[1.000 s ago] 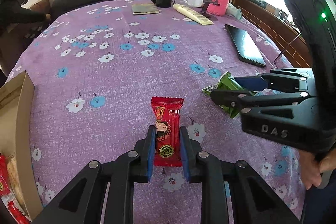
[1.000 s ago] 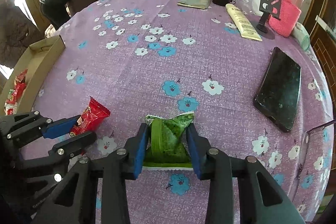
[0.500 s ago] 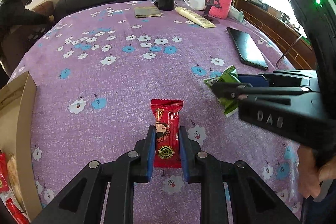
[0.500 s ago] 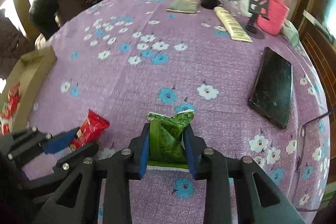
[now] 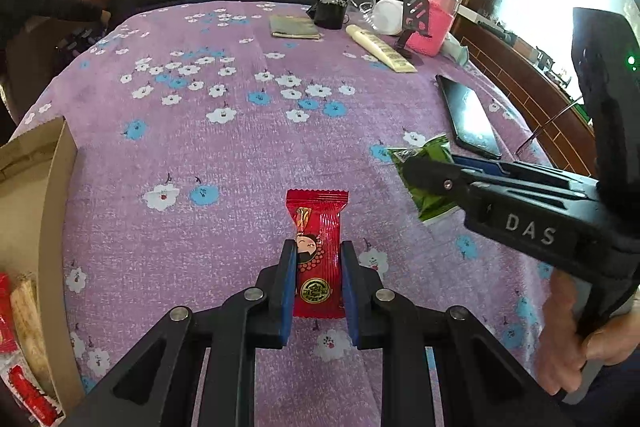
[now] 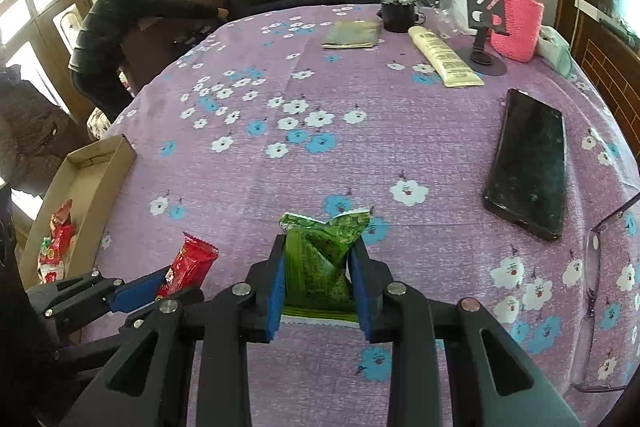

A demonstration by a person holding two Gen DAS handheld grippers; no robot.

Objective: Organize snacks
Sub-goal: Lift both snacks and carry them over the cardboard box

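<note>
Purple flowered cloth covers the surface; phone, cream tube and pink bottle sit far right, not part of the job

Change: right tool jaws have just been closing, and the green packet is now pinched between the pads, its top crumpled. Left tool was already tight and is clamped on the red packet, which sticks out flat past the tips. Both packets sit near the front edge, green one right of the red

Reading: both grasps look done, so next step is probably lift and carry left

Container: cardboard box at the left edge, open top. Near end holds a few red packets plus a pale one; far end looks bare. Room left for both
</note>
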